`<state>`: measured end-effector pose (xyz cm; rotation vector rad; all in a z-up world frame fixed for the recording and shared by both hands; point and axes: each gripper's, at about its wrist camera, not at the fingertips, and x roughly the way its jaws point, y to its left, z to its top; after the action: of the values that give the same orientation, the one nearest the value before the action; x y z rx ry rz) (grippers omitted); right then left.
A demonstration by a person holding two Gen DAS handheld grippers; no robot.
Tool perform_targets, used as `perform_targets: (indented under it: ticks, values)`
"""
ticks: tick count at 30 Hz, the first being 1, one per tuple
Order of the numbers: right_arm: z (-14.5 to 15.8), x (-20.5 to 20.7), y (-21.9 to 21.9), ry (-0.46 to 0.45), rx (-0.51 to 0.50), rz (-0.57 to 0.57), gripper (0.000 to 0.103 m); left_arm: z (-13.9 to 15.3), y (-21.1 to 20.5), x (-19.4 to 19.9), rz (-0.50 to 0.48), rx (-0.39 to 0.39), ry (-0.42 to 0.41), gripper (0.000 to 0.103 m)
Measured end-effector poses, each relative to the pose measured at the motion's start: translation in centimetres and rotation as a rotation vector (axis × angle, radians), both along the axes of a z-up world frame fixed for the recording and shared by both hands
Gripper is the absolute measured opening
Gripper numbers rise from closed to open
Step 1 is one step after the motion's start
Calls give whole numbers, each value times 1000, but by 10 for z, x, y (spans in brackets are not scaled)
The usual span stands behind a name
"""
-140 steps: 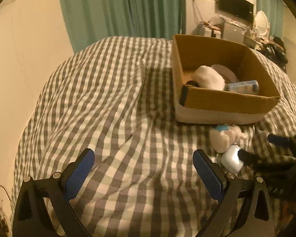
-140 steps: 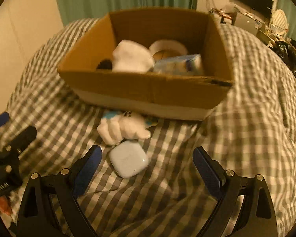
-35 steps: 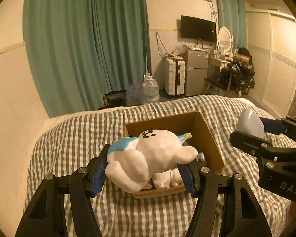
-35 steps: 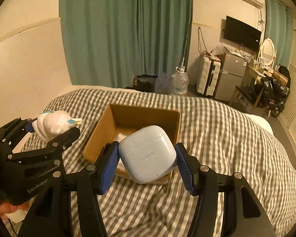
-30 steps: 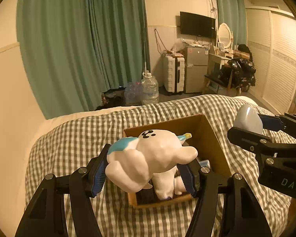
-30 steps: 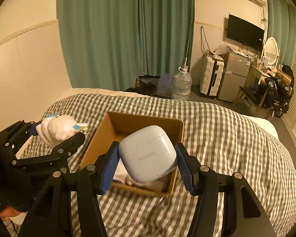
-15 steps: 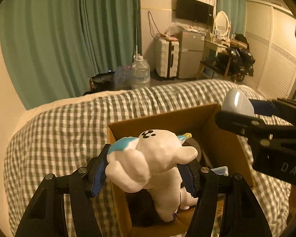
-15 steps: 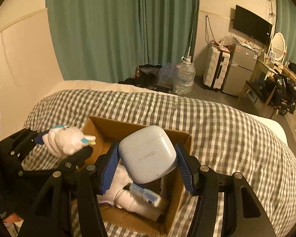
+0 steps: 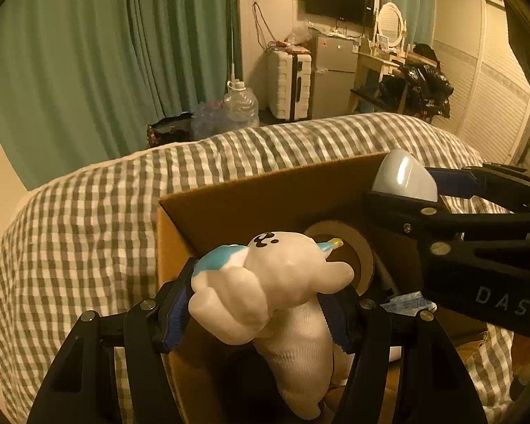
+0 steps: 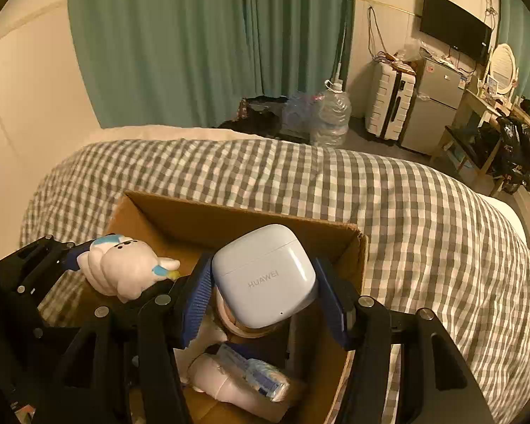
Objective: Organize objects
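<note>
My left gripper [image 9: 258, 304] is shut on a white plush toy [image 9: 268, 279] with a blue tuft and holds it over the open cardboard box [image 9: 251, 201]. My right gripper [image 10: 265, 293] is shut on a pale blue earbud case [image 10: 265, 279] and holds it above the same box [image 10: 229, 212]. Each gripper shows in the other's view: the right one with the case [image 9: 402, 176], the left one with the toy [image 10: 123, 268]. In the box lie a tape roll [image 9: 360, 247], a white sock [image 9: 300, 346] and a blue packet [image 10: 254, 371].
The box sits on a bed with a grey-and-white checked cover [image 10: 424, 212]. Beyond the bed are green curtains [image 10: 194, 42], a water jug [image 10: 330, 113], a white suitcase [image 10: 388, 106], a small fridge [image 10: 434, 102] and a wall TV [image 10: 455, 24].
Both grippers have come down and forward over the box, holding their objects. The box now looms larger and its contents show beneath the jaws.
</note>
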<state>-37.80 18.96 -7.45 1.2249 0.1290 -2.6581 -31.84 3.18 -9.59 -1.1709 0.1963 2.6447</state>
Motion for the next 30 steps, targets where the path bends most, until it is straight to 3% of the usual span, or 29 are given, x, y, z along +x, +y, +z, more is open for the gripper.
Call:
perform_targets:
  ticks: [9, 12, 17, 25, 30]
  values:
    - [-9, 0, 3, -5, -19, -15, 58, -1, -4, 3, -22, 0, 0, 69]
    - [1, 4, 8, 30, -66, -25, 70, 4, -8, 2, -3, 35, -15, 83]
    - [22, 12, 9, 90, -77, -36, 79, 18, -12, 5, 19, 19, 4, 89]
    - [69, 41, 15, 151, -73, -59, 84, 75, -14, 36, 34, 0, 79, 90]
    - [124, 80, 22, 254, -91, -87, 93, 129, -17, 69, 68, 19, 174, 100]
